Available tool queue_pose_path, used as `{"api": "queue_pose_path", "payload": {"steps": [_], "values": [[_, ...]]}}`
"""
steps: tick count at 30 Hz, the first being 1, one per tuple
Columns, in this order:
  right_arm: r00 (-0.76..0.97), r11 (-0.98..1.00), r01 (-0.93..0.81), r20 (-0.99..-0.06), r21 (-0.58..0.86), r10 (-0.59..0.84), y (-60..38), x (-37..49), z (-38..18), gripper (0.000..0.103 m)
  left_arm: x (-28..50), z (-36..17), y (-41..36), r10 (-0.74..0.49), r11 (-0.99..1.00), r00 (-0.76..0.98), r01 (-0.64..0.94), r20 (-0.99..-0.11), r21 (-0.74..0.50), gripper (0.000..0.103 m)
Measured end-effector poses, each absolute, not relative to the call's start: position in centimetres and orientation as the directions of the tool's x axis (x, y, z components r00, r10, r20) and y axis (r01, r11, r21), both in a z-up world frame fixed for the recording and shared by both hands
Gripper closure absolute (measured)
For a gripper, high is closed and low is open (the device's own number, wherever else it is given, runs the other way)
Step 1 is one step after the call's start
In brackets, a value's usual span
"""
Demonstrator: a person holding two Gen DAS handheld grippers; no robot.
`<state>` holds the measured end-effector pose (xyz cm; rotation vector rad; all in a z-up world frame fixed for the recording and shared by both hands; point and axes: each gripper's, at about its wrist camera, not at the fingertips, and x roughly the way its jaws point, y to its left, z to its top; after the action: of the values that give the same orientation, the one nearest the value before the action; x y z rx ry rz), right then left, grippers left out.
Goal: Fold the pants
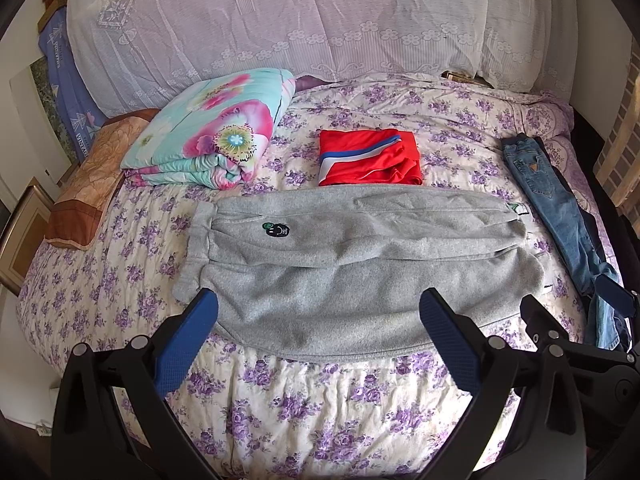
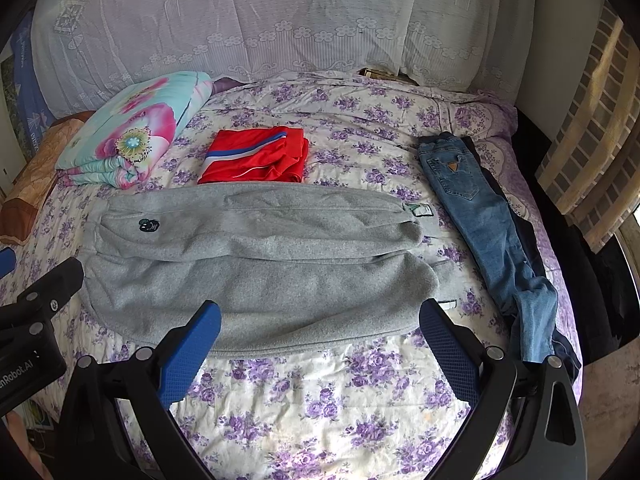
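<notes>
Purple-flowered quilted bedding is filling the left wrist view, with a lace-covered headboard cushion rising along the bed's far edge. Grey fleece sweatpants are lying crosswise near the bed's front edge, one leg folded over the other, waistband toward the left edge and cuffs toward the right; the lengthwise fold looks done, while the crosswise folds are seemingly still waiting. Behind them a folded red garment with a blue and white stripe is sitting, already finished by the look of it, and a floral turquoise blanket is resting nearer the far left corner. The left gripper is hovering with fingers spread apart, gripping nothing. Moving to the right wrist view, the right gripper is likewise hanging wide apart above the sweatpants' near hem, while blue denim jeans are stretching unfolded along the right edge.
</notes>
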<state>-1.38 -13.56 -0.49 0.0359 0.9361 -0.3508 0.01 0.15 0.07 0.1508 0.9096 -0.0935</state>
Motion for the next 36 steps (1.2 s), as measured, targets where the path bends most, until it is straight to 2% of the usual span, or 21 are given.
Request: {"api": "queue_pose_path", "payload": {"steps": [36], "values": [[0.538, 0.944, 0.307, -0.797, -0.12, -0.276, -13.08, -1.48, -0.45, 0.004, 0.04, 0.05, 0.16, -0.018, 0.986, 0.609, 0.144, -0.793, 0.089, 0.005]]}}
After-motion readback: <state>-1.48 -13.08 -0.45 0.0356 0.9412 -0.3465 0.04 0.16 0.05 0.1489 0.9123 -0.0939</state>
